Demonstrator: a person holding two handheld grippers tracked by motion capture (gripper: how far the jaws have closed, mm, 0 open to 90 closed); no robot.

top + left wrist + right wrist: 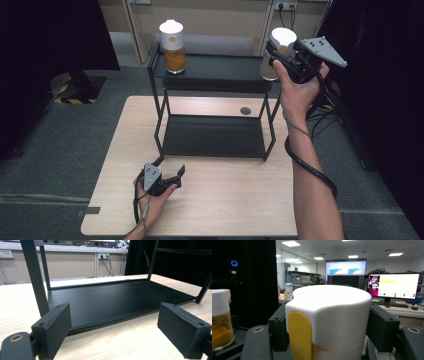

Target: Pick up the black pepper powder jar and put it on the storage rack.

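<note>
Jars sit on the far rack's [212,75] top shelf: the right gripper [282,52] clamps the right jar's white lid [283,36]; the orange-filled jar [173,47] stands left. Left gripper [112,327] rests near, jaws apart, empty. Pads squeeze the lid [329,315]; gripped only there, it could twist loose.

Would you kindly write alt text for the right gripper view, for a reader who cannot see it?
The right tool grips a jar's white lid with a yellow tab. At left, another white-lidded jar of orange powder stands on the black shelf; office monitors glow behind.
</note>
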